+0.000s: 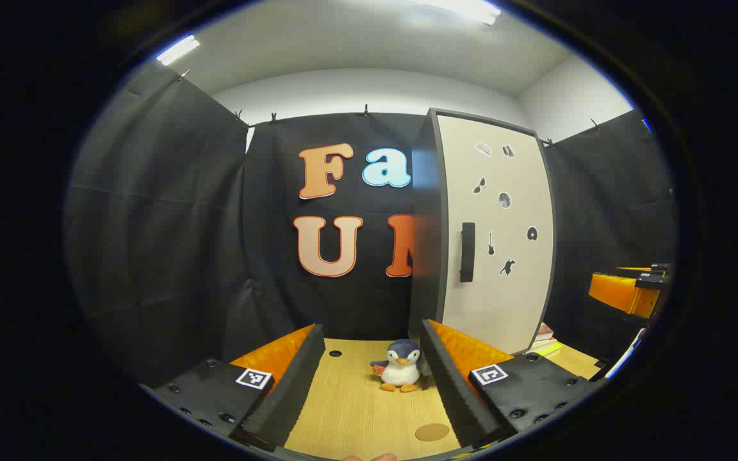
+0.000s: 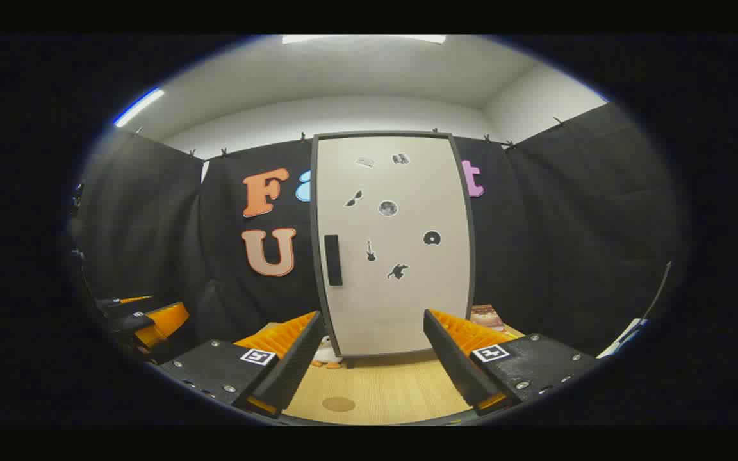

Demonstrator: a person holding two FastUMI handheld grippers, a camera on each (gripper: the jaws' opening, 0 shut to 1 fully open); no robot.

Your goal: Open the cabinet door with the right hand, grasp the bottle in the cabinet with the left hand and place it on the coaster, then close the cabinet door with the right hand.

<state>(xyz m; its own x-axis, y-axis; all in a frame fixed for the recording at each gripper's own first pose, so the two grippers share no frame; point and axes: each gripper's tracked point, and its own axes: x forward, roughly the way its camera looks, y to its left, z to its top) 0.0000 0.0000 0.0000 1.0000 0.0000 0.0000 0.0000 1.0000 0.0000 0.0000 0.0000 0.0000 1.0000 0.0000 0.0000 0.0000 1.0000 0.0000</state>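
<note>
Both grippers, left gripper (image 1: pixel 369 378) and right gripper (image 2: pixel 369 358), hover spread wide and empty over the table (image 1: pixel 356 410). Between the fingers lies the round coaster (image 1: pixel 432 432); a toy penguin (image 1: pixel 401 366) stands farther back. Beyond stands the cabinet (image 2: pixel 394 256), door shut, handle (image 2: pixel 333 259) at its left edge.

Showing a cream cabinet door (image 2: pixel 401 243) with dark frame and black stickers, tan coaster (image 2: pixel 338 404), blue-white penguin (image 1: pixel 402 366)
</note>
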